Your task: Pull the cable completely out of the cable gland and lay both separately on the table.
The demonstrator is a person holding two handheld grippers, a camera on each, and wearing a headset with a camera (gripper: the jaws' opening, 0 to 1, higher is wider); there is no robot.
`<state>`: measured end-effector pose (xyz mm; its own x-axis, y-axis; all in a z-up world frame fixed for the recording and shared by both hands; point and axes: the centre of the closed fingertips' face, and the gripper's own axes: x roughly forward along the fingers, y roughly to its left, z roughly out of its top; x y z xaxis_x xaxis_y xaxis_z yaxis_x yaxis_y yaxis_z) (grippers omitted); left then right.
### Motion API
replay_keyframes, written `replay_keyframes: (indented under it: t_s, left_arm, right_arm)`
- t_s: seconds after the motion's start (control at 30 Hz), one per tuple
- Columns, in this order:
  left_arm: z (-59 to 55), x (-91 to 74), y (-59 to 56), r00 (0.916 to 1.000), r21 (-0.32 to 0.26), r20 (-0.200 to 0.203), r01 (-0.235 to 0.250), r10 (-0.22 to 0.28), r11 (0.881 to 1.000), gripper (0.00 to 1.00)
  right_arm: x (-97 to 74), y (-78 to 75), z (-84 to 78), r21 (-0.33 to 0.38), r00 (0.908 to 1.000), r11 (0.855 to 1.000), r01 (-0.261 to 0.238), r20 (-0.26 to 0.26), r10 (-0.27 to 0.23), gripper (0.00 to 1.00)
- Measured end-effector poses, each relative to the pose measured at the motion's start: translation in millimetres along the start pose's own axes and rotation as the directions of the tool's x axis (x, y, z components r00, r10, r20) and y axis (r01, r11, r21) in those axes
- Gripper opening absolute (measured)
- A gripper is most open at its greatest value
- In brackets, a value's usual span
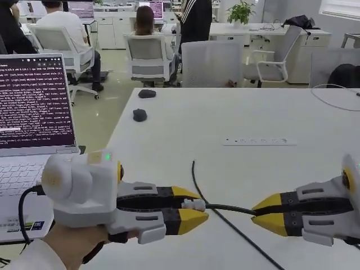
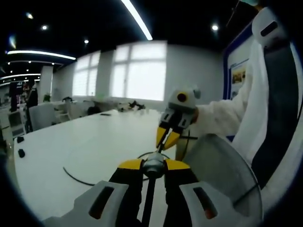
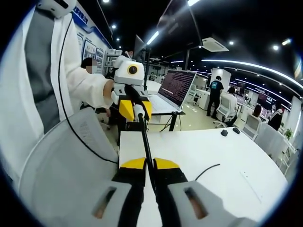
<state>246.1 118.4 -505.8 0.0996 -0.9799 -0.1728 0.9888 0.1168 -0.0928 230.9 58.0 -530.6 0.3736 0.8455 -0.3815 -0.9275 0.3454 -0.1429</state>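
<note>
Low in the head view, the left gripper (image 1: 198,207) comes in from the lower left, held by a hand (image 1: 67,244), its yellow jaws pinching the small pale gland (image 1: 193,205) at their tips. The right gripper (image 1: 254,214) enters from the lower right edge and faces it tip to tip, its jaws pressed together on the black cable (image 1: 230,209). A short taut stretch of cable spans the gap from the gland to the right gripper. A longer run of the same cable lies on the white tabletop (image 1: 253,118), curving from the centre of the frame down to the bottom edge right of centre.

In the left gripper view the gland (image 2: 152,163) sits between that gripper's own yellow tips at bottom centre, with the right gripper (image 2: 165,138) just above it in the frame and loose cable (image 2: 75,178) on the tabletop at lower left.

In the right gripper view the cable (image 3: 145,137) rises from between its own closed jaws up to the left gripper (image 3: 136,113) at centre left.

An open laptop (image 1: 34,101) stands at the left edge of the head view
</note>
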Motion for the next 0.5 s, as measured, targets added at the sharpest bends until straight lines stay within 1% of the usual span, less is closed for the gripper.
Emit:
replay_keyframes:
  t_s: [0.3, 0.37, 0.43, 0.5]
  left_arm:
    - [9.4, 5.0, -7.9, 0.9999, 0.025, 0.001, 0.015, -0.015, 1.000, 0.17]
    - [10.2, 7.1, -11.3, 0.9997, 0.031, 0.001, 0.024, -0.024, 0.999, 0.17]
    - [8.9, 10.6, -14.4, 0.9995, 0.042, -0.012, 0.030, -0.030, 0.999, 0.17]
    - [6.1, 14.3, -17.9, 0.9989, 0.059, -0.034, 0.035, -0.033, 0.998, 0.17]
  right_arm:
    - [-5.1, 0.6, -1.9, -0.005, 1.0000, 1.000, 0.010, 0.000, -0.010, 0.04]
    - [-7.2, -0.7, -2.3, -0.006, 0.9997, 1.000, 0.025, 0.003, -0.025, 0.05]
    - [-10.0, 0.4, 1.1, 0.001, 0.9994, 1.000, 0.026, 0.024, -0.026, 0.10]
    - [-11.4, 1.7, 4.0, -0.009, 0.9992, 1.000, 0.027, 0.029, -0.027, 0.14]
